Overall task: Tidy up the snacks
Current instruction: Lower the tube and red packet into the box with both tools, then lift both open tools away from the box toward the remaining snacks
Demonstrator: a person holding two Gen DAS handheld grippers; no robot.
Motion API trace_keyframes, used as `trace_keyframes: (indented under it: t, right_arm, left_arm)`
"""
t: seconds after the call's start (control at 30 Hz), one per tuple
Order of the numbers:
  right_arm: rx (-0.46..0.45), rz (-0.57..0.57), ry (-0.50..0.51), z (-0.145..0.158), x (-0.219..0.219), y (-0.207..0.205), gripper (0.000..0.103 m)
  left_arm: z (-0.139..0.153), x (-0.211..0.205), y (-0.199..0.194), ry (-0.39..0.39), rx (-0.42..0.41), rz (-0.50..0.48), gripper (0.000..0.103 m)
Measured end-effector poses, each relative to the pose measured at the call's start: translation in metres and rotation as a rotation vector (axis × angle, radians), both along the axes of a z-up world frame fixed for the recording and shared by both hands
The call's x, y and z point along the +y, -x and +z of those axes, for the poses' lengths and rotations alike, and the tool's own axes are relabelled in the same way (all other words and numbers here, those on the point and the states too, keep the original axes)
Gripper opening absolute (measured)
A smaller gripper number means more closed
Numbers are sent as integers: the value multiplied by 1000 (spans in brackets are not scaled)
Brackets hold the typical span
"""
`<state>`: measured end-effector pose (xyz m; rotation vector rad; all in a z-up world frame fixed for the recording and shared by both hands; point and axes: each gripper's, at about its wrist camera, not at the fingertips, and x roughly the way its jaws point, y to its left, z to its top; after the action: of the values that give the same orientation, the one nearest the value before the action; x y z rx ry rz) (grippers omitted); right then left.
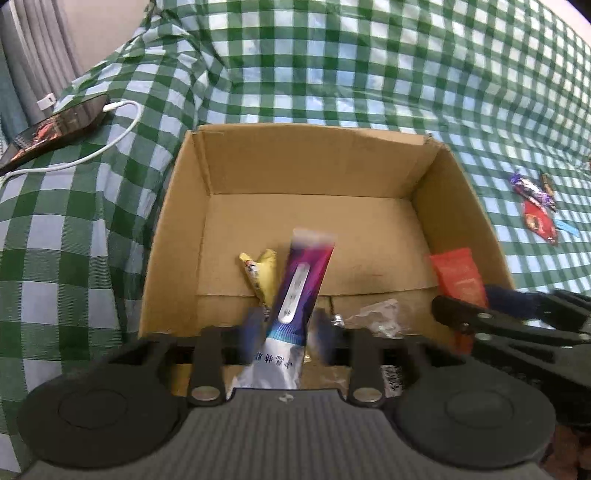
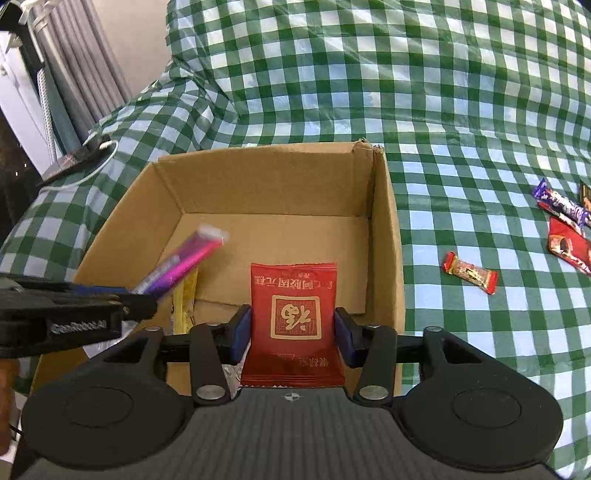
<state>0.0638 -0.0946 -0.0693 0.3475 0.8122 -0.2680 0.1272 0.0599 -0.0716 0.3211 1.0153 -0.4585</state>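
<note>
My left gripper [image 1: 286,338] jaws clamping a purple stick packet [image 1: 301,291], my right gripper [image 2: 293,334] jaws holding a red sachet [image 2: 293,317], both over the cardboard box [image 2: 273,177]

Green-and-white checked cloth [image 1: 369,55] draped in folds across most of the frame, grey curtain [image 2: 74,74] at upper left, plain beige wall [image 1: 107,26] beside it, phone [image 1: 55,127] on white cable [image 1: 110,144] at left, even indoor light

Green-and-white checked cloth [image 2: 461,92] lying under brown cardboard box [image 2: 280,177]; red packet [image 2: 293,317] showing gold emblem; purple-magenta stick pack [image 1: 303,280].
</note>
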Motion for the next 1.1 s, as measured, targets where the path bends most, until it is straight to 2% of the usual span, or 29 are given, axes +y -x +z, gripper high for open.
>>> trace_keyframes:
  t: [0.03, 0.07, 0.13, 0.23, 0.37, 0.47, 0.63, 0.9, 1.1]
  right_arm:
    - [-3, -9, -5, 1, -1, 1, 63]
    - [-6, -19, -6, 3, -2, 2, 70]
    - [-15, -41, -12, 8, -4, 8, 77]
    - [-11, -42, -25, 14, -10, 29, 80]
    - [-1, -27, -39, 24, 15, 64, 84]
    - [-3, -11, -13, 36, 39, 96, 87]
    - [-48, 11, 81, 58, 74, 135, 91]
    - [-165, 35, 165, 87, 114, 177, 94]
    - [-212, 14, 173, 98, 112, 211, 96]
  left_arm:
    - [0, 1, -1, -12, -5, 24, 100]
    - [2, 3, -1, -28, -30, 61, 103]
    - [7, 12, 3, 1, -38, 63, 103]
    - [9, 24, 13, 4, 6, 76, 103]
    - [14, 39, 44, -15, 21, 92, 103]
    - [24, 52, 74, -6, 13, 93, 103]
    - [40, 69, 117, -25, -73, 75, 103]
    - [70, 88, 169, 32, -166, 89, 103]
    - [83, 95, 199, 51, -207, 74, 103]
